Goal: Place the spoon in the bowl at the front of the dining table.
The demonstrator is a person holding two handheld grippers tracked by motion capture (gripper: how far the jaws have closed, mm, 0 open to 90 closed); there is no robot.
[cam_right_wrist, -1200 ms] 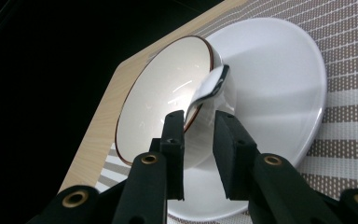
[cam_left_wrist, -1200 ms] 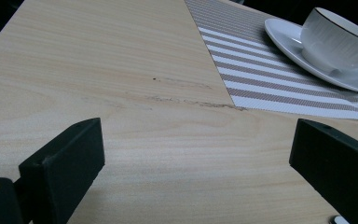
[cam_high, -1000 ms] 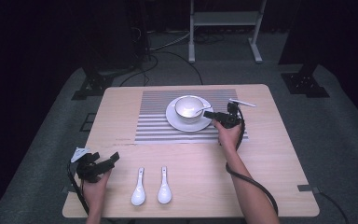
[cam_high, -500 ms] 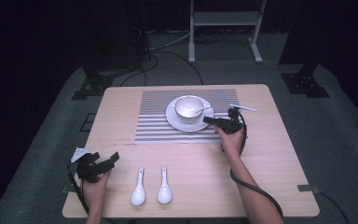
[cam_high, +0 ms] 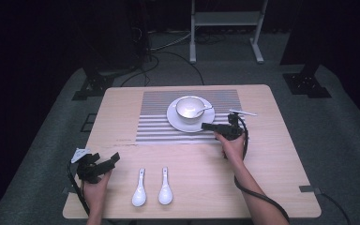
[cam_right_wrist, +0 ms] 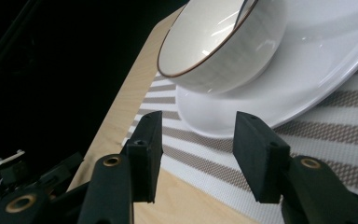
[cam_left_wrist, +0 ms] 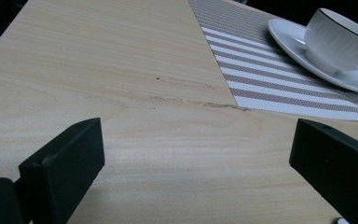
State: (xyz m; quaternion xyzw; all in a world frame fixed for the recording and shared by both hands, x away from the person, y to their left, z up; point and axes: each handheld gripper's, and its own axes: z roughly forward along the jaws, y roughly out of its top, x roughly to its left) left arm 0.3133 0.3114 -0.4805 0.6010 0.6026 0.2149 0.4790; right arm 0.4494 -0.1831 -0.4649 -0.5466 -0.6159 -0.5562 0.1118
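The room is dark, with light falling mainly on the pale wooden surface (cam_high: 281, 154) and the grey carpet (cam_high: 342, 140) around it. Behind the surface stands a white metal rack (cam_high: 226, 21) on two legs. Black cables (cam_high: 168, 47) snake across the floor near it, and dark stand bases (cam_high: 307, 84) sit at either far corner.

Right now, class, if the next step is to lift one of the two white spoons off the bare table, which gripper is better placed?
Probably the left gripper: its open jaws sit beside the two spoons near the table's front edge. The right gripper, also open, is up by the plate on the striped mat.
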